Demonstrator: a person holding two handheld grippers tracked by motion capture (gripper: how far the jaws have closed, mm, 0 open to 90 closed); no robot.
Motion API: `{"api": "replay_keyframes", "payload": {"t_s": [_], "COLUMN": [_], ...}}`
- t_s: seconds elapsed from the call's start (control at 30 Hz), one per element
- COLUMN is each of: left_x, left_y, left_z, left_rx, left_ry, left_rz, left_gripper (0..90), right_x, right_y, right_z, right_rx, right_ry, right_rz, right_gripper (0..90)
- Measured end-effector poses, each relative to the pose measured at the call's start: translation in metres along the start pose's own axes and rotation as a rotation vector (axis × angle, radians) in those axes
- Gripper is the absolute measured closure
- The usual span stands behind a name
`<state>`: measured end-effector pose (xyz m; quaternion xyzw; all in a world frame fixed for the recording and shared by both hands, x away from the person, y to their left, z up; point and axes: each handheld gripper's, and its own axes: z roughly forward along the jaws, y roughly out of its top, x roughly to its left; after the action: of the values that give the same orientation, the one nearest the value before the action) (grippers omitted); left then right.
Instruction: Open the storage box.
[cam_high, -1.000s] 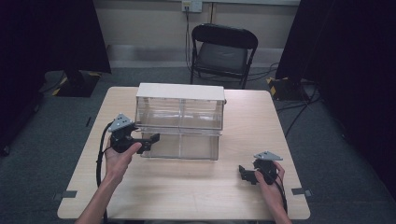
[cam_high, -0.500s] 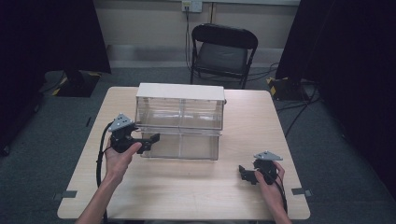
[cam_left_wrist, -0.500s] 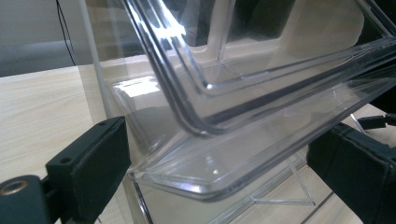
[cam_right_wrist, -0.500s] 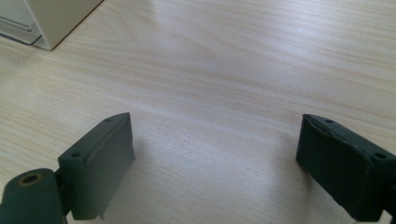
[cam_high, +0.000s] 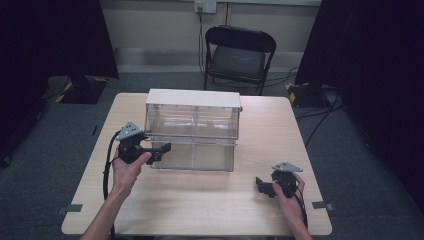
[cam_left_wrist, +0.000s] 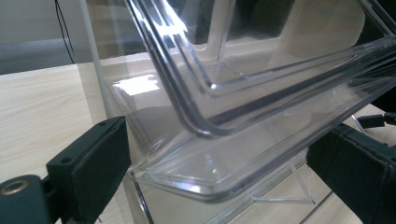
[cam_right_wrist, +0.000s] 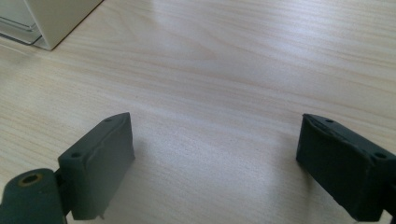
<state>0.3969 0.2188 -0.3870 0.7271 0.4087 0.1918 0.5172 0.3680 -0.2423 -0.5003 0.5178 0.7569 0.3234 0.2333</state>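
High view: our left gripper (cam_high: 161, 148) sits at the left front of the clear plastic drawer unit (cam_high: 192, 129) standing mid-table on the light wood table (cam_high: 200, 205). Left hand (cam_high: 127, 167) wraps the gripper body, grey three-cornered plate on top, black cable looping down by the forearm. Jaws point right, toward the unit's lower front. Our right gripper (cam_high: 261, 185) rests near the table's front right, well apart from the unit, jaws pointing left, right hand (cam_high: 289, 197) behind it.

Left gripper view: our jaws are spread wide, one on each side of a clear drawer (cam_left_wrist: 261, 116) that runs tilted across the frame; its rounded rim lies between the jaws. We cannot tell if either pad touches the plastic.

Right gripper view: jaws wide apart, bare table wood between them, nothing held. Corner of the unit's pale base (cam_right_wrist: 56, 18) shows top left.

Black folding chair (cam_high: 239, 55) stands beyond the table's far edge.
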Motion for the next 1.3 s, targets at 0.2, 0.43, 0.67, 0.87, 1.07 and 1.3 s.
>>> {"api": "replay_keyframes", "payload": {"t_s": [0.2, 0.43, 0.67, 0.87, 1.07, 1.3], "left_x": [-0.0002, -0.0003, -0.0005, 0.0005, 0.0005, 0.0], "left_y": [0.0, -0.0004, -0.0002, -0.0003, -0.0002, -0.0004], "left_z": [0.0001, 0.0004, 0.0001, -0.0002, -0.0002, 0.0], "left_rx": [0.003, 0.0, 0.001, 0.003, 0.005, 0.0], "left_ry": [0.0, -0.004, -0.004, -0.006, -0.004, -0.005], "left_rz": [-0.002, -0.01, -0.013, -0.009, -0.008, -0.009], "left_gripper": [6.0, 6.0, 6.2, 6.3, 6.3, 6.3], "right_x": [0.0, 0.0, 0.0, -0.0001, 0.0, 0.0], "right_y": [0.0, 0.0, 0.0, 0.0, 0.0, 0.0], "right_z": [0.0, 0.0, 0.0, 0.0, 0.0, 0.0], "right_rx": [0.0, 0.0, 0.0, -0.001, 0.0, 0.0], "right_ry": [0.0, 0.0, 0.0, 0.0, 0.0, 0.0], "right_rz": [0.0, 0.0, 0.0, -0.001, 0.0, 0.0], "right_gripper": [10.3, 10.3, 10.3, 10.3, 10.3, 10.3]}}
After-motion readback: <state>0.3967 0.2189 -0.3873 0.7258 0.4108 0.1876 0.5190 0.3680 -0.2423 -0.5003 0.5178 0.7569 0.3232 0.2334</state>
